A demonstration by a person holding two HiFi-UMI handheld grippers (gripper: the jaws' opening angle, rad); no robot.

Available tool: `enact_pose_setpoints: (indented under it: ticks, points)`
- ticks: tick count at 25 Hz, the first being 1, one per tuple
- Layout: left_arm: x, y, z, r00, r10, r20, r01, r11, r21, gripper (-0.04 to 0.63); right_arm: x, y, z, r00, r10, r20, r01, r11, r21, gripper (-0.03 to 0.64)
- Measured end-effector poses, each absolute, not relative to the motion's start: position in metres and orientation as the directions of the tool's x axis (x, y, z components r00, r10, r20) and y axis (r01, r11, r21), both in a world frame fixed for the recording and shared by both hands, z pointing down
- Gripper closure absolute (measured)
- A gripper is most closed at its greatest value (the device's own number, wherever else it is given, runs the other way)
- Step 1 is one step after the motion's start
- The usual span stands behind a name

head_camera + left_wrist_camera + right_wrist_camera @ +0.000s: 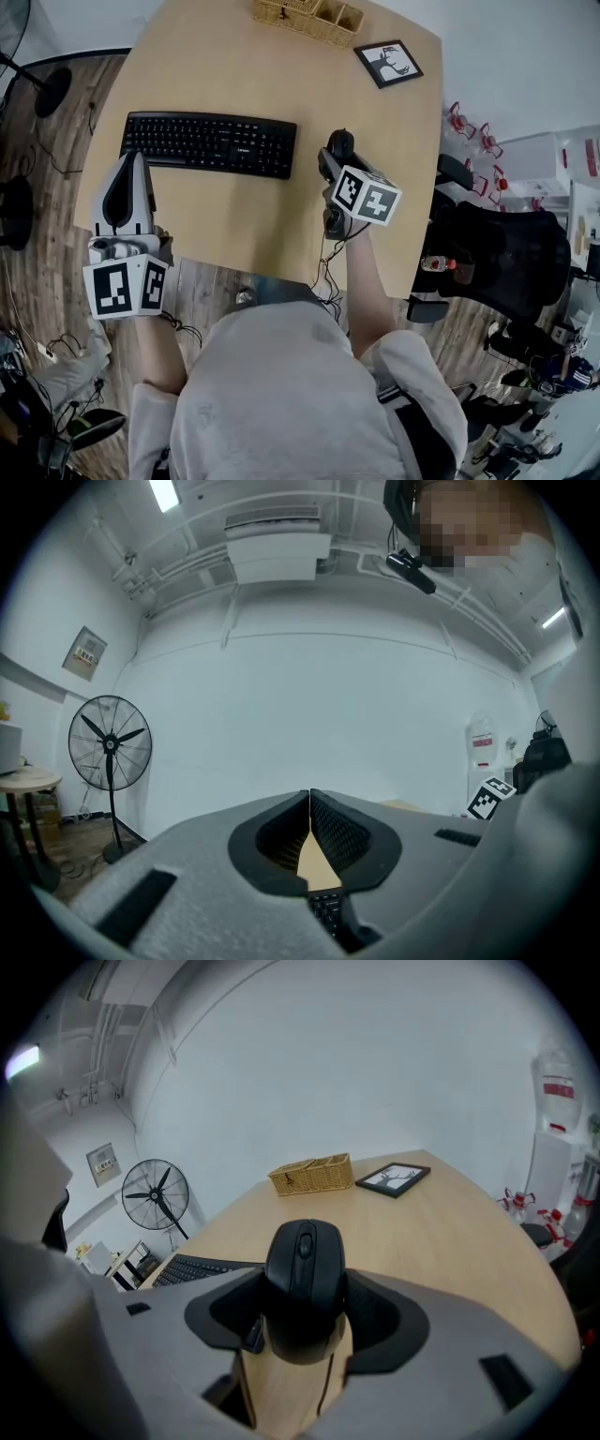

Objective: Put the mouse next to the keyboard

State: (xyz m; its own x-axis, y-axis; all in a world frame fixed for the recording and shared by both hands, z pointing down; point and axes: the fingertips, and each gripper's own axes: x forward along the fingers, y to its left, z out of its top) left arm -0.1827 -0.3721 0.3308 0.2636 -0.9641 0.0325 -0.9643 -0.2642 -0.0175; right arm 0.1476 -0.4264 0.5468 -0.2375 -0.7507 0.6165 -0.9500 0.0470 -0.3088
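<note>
Gripping the mouse (305, 1260) by its flanks, the right gripper (305, 1314) has its jaws spread only as wide as the black body, one pad pressed to each side. The wheel and buttons face up and forward. That hold looks chosen so the mouse can go down flat on its base, buttons uppermost, ready to use.

In the head view the mouse (340, 142) sits just off the right end of the keyboard (208, 143), near it but not touching. The right gripper (334, 161) reaches in from the nearer side. That is roughly where the task wants it. Whether the base already rests on the table (234, 75) I cannot tell; the right gripper view shows bare wood under the jaws but not the contact. A thin cable (324, 255) trails from the gripper back toward the person (it could tug the mouse askew on release).

The left gripper (134, 161) hovers at the near left corner of the keyboard, out of the way, apparently with no part in this step. Its jaws (310, 803) are pressed together at the tips with nothing between them; only a sliver of wood and some keyboard keys (326, 911) show below the seam.
</note>
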Motion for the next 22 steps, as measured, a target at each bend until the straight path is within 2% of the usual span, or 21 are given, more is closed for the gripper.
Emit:
enact_pose_setpoints:
  ticks: [13, 22]
  points:
    - [-0.194, -0.390, 0.350, 0.226, -0.971, 0.080, -0.974, -0.227, -0.010, 0.584, 0.130, -0.440, 0.618, -0.231, -0.579, 0.782, -0.960, 0.003, -0.281, 0.370]
    - [-0.204, -0.389, 0.357, 0.185, -0.978, 0.100, -0.982, -0.187, -0.010, 0.584, 0.120, -0.444, 0.636, -0.211, -0.520, 0.828, -0.972, 0.024, -0.232, 0.370]
